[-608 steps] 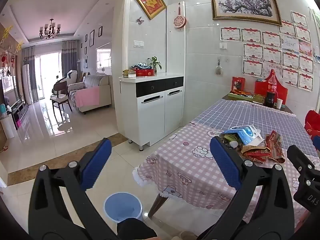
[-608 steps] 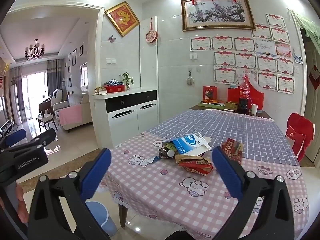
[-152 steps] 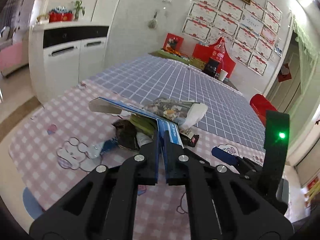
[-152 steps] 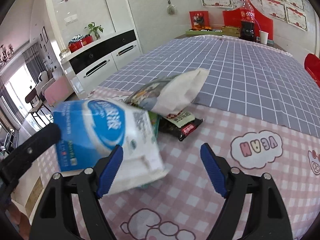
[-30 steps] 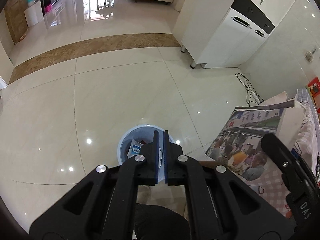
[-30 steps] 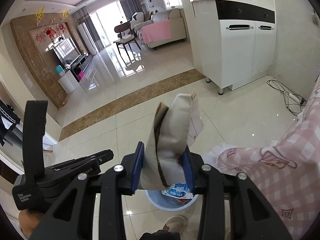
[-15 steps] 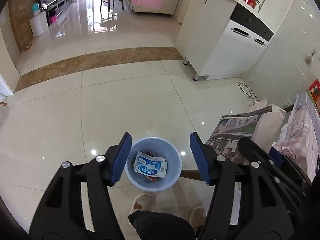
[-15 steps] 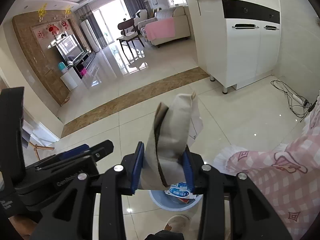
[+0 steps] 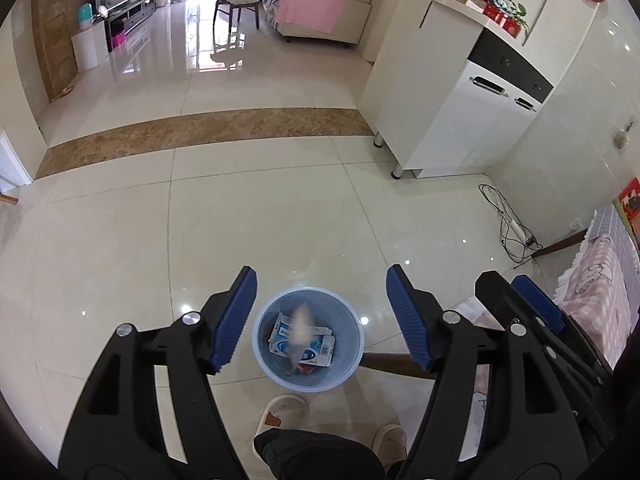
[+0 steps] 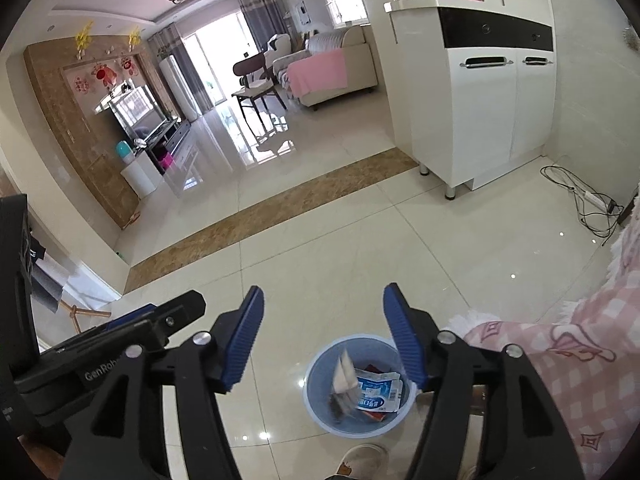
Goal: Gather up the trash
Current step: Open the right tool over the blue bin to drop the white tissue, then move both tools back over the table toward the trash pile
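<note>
A light blue bin (image 9: 310, 338) (image 10: 360, 386) stands on the floor below both grippers. A blue and white packet (image 9: 316, 346) (image 10: 378, 396) lies in it. A pale bag (image 9: 300, 326) (image 10: 344, 378), blurred, is falling into the bin. My left gripper (image 9: 320, 314) hangs above the bin, its jaws still opening, nothing between them. My right gripper (image 10: 322, 338) is beside it, jaws also opening, empty; the bag has dropped clear of its pads (image 10: 400, 340). The right gripper's body (image 9: 520, 320) shows at the right of the left wrist view.
The table's pink checked cloth (image 10: 560, 360) (image 9: 596, 280) hangs at the right. A white cabinet (image 9: 460, 92) (image 10: 480, 80) stands beyond. A power cable (image 9: 512, 224) lies on the tiles by the wall. A person's slippers (image 9: 284, 408) are just in front of the bin.
The left gripper opened, letting its thin scrap fall. The right gripper then opened and let go of the pale bag, which now falls into the bin. The left hand rose a little.
</note>
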Demonstrator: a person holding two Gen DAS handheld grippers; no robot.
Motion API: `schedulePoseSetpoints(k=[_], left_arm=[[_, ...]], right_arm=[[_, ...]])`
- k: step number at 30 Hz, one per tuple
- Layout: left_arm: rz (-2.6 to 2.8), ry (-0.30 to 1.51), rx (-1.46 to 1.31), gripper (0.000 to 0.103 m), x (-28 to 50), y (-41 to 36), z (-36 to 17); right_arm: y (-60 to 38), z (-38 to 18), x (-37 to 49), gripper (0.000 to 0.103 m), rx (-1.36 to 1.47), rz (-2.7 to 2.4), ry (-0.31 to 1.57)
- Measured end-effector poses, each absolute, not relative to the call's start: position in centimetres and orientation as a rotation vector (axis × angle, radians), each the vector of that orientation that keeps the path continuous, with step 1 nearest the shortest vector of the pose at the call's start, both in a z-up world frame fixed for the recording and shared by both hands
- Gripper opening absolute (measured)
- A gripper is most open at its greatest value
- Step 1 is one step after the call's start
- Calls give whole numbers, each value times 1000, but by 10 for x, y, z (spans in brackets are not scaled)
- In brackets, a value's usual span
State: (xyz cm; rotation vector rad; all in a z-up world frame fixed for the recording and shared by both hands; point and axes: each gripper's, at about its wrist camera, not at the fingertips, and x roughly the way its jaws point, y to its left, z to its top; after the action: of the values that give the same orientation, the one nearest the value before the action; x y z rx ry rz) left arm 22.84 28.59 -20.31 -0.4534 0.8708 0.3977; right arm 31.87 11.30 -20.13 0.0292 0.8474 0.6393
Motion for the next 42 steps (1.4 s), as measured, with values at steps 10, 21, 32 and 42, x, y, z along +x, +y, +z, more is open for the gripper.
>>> schedulePoseSetpoints(k=[10, 21, 32, 42], left_arm=[[307, 812, -404, 68, 220, 248, -170], [153, 726, -323, 69, 213, 170, -121], [-140, 689, -216, 70, 230, 35, -95], [-299, 752, -75, 70, 260, -83, -119]], right_arm=[[68, -169, 301, 67, 72, 561, 791], [-27, -112, 262, 70, 95, 422, 650], [-167, -88, 222, 70, 127, 164, 567], [-276, -111, 213, 70, 213, -28, 590]])
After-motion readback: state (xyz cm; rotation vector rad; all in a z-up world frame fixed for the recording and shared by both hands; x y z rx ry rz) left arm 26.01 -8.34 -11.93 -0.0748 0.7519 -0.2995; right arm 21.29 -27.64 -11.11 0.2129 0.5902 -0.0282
